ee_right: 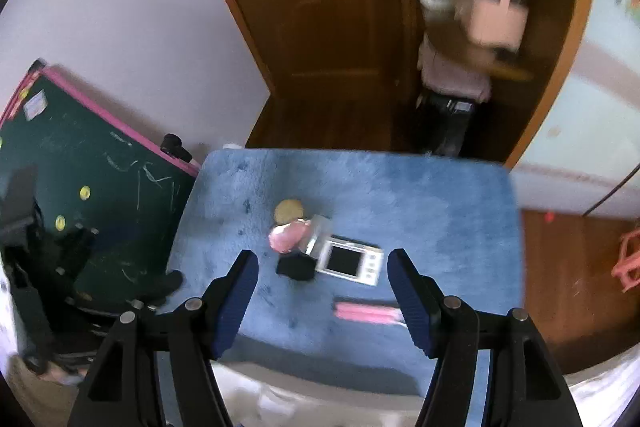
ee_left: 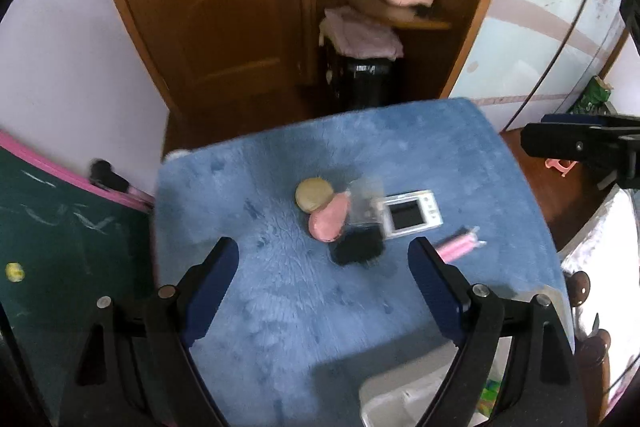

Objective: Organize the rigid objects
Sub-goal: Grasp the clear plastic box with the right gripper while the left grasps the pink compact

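Clutter sits mid-counter on the blue plush cover (ee_left: 280, 307): round tan disc (ee_left: 314, 194), pink oval case (ee_left: 328, 223), black pouch (ee_left: 357, 250), white camera (ee_left: 412, 213), pink pen (ee_left: 460, 246). Best take one outlying piece first. Left claw (ee_left: 324, 259) hangs wide and empty, tilted steeply down; right claw (ee_right: 322, 269) likewise, narrower.
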Demonstrator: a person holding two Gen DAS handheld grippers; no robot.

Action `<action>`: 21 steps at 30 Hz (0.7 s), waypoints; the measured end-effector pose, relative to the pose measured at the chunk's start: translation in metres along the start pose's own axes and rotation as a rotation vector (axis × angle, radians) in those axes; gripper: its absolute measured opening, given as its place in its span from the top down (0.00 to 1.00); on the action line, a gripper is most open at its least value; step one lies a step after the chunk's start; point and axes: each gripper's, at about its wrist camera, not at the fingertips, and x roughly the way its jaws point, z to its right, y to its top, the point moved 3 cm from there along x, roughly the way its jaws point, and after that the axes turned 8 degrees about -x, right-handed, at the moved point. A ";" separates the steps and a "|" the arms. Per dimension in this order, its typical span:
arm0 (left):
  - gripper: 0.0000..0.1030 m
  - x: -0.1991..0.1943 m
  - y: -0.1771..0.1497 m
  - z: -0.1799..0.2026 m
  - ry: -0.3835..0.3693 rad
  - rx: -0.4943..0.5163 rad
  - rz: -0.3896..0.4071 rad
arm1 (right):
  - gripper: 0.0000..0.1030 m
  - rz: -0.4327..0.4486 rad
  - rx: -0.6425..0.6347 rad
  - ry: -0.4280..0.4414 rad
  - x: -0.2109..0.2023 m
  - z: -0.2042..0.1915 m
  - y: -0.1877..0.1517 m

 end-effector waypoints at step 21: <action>0.14 0.164 -0.004 -0.032 -0.090 -0.039 -0.201 | 0.51 -0.272 0.217 0.086 0.228 0.014 0.000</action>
